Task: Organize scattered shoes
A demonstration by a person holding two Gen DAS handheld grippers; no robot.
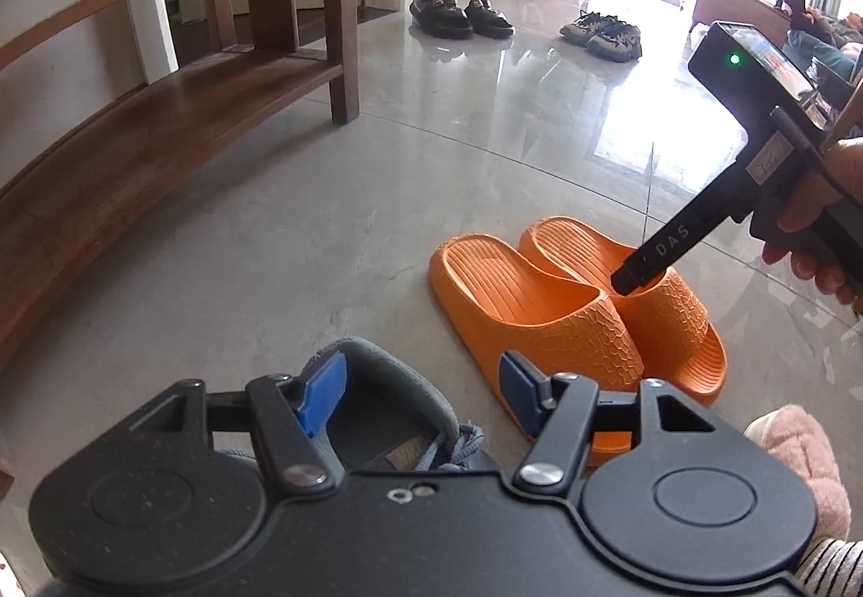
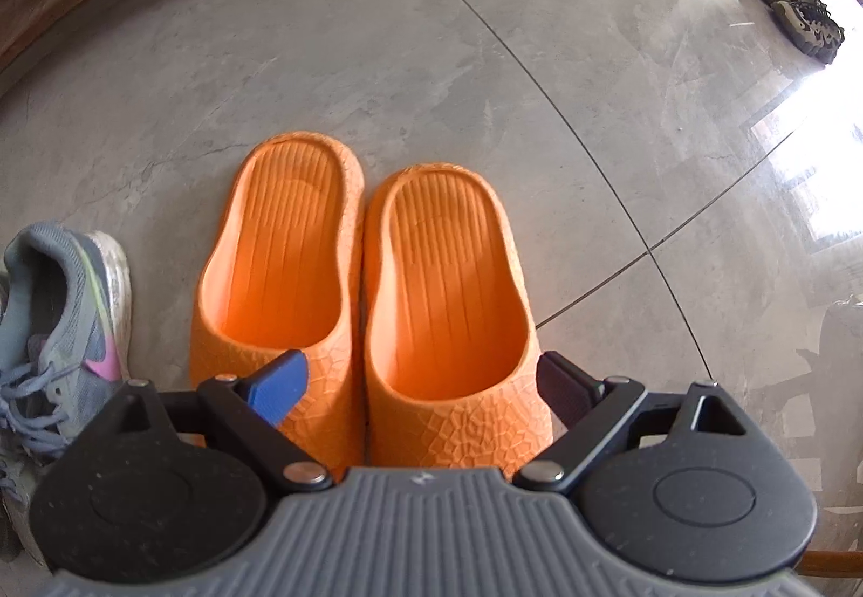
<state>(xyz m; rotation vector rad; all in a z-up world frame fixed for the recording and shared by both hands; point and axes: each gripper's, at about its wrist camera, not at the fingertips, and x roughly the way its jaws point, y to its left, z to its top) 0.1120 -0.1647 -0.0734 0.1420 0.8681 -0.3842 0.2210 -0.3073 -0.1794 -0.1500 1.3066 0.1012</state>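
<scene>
Wooden shoe rack [image 1: 178, 95] stands along the far left of the grey tiled floor [image 2: 485, 74], its top cut off. Orange slippers [image 2: 367, 284] lie side by side, touching, on the floor; long axes parallel, heels away from the right wrist camera. Right gripper [image 2: 415, 389] is spread wide around the right slipper's toe; contact cannot be confirmed. Grey sneaker [image 1: 388, 408] is partly hidden beneath the left gripper [image 1: 420, 395], likewise spread.

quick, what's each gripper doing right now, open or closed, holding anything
Left gripper: open, above the grey sneaker, holding nothing.
Right gripper: open, straddling the right-hand orange slipper, not clamped.
</scene>
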